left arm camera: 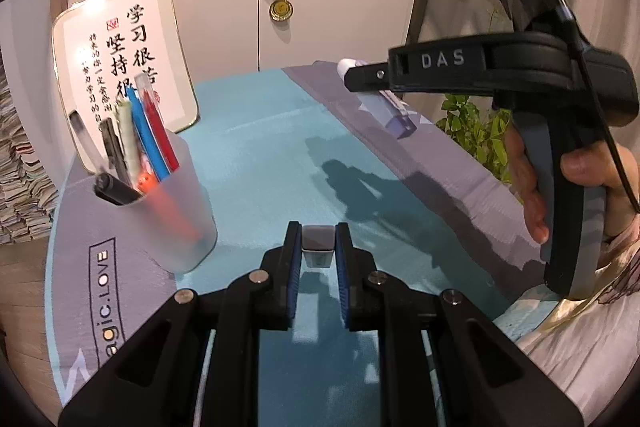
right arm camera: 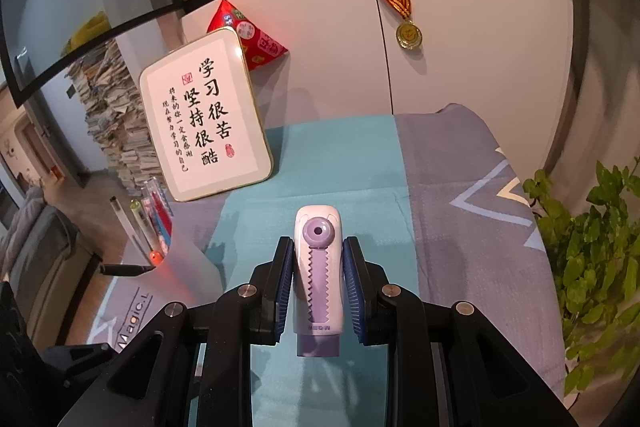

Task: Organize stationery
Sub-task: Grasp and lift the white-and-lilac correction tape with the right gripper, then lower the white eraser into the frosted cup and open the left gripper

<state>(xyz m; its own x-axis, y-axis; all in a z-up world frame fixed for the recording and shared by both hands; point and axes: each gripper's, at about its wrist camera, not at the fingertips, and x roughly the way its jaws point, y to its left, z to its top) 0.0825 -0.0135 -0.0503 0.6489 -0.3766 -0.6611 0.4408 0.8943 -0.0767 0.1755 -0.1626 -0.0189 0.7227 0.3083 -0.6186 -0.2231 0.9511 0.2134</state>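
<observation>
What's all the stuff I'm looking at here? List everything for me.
Pen cup: one, frosted white, on the mat's left, holding pens.
Pens: several, blue, red, black, in the cup.
Correction tape: one, white and purple, in the right gripper.
Small block: one, grey, in the left gripper.
Framed calligraphy: one, white, leaning at the back.
Medal: one, gold, hanging on the cabinet.
Plant: one, green, right.
Mat: one, teal and grey.
Left gripper: black, shut.
Right gripper: black, shut.
</observation>
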